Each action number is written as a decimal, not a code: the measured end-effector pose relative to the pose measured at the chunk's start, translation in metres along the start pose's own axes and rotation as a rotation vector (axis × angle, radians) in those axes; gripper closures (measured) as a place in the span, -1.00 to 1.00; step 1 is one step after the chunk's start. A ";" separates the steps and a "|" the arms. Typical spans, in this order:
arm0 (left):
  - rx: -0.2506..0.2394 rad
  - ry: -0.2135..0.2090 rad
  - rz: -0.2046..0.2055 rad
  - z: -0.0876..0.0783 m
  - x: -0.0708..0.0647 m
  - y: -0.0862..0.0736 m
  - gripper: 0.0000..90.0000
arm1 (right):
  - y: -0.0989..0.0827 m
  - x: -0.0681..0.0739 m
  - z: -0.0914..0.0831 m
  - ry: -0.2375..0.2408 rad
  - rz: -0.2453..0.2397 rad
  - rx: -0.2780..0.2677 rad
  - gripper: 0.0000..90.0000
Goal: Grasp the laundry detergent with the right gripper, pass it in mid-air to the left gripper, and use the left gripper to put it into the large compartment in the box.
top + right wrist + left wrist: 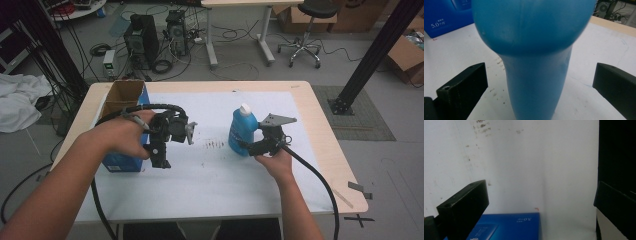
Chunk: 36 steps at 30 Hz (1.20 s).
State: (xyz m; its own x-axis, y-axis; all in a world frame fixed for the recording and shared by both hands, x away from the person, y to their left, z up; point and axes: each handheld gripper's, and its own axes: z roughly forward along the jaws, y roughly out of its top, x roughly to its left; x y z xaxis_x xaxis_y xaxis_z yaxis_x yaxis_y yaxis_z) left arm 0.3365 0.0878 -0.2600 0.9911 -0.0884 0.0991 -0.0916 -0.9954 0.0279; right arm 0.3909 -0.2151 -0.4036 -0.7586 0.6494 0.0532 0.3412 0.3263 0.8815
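A blue bottle [242, 131] with a white cap stands upright on the white sheet [210, 170], right of centre. My right gripper [255, 145] is at the bottle's lower right side, held by the person's right hand. In the right gripper view the bottle [534, 62] sits between the wide-apart jaws of that gripper [540, 72], with a gap on each side. My left gripper [162, 150] hangs over the sheet beside a blue box [122, 161], pointing down. In the left gripper view that gripper [541, 195] is open with nothing between its fingers, above the box [509, 226].
The blue box has an open cardboard top [122, 95] and stands at the table's left side. It also appears in the right gripper view as the box [446, 17] behind the bottle. Small dark marks [215, 145] dot the sheet. Cables trail from both grippers.
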 end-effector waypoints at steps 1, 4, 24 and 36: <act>-0.001 0.000 -0.001 0.000 0.000 0.000 -1.00 | 0.000 0.000 0.001 -0.002 0.004 -0.005 -1.00; 0.003 -0.002 -0.001 0.001 0.000 -0.001 -1.00 | -0.001 0.001 0.004 -0.006 0.016 -0.025 -1.00; 0.007 -0.003 -0.012 0.003 0.002 -0.002 -1.00 | -0.004 0.000 0.015 -0.024 0.048 -0.100 -1.00; 0.010 -0.006 -0.015 0.005 0.003 -0.002 -1.00 | -0.005 0.003 0.019 -0.047 0.037 -0.112 -0.90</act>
State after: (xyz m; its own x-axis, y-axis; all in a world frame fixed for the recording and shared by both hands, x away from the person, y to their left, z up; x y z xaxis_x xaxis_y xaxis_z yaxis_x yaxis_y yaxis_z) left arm 0.3402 0.0896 -0.2647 0.9929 -0.0740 0.0927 -0.0761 -0.9969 0.0189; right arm 0.3975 -0.2020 -0.4173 -0.7192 0.6916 0.0669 0.3022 0.2246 0.9264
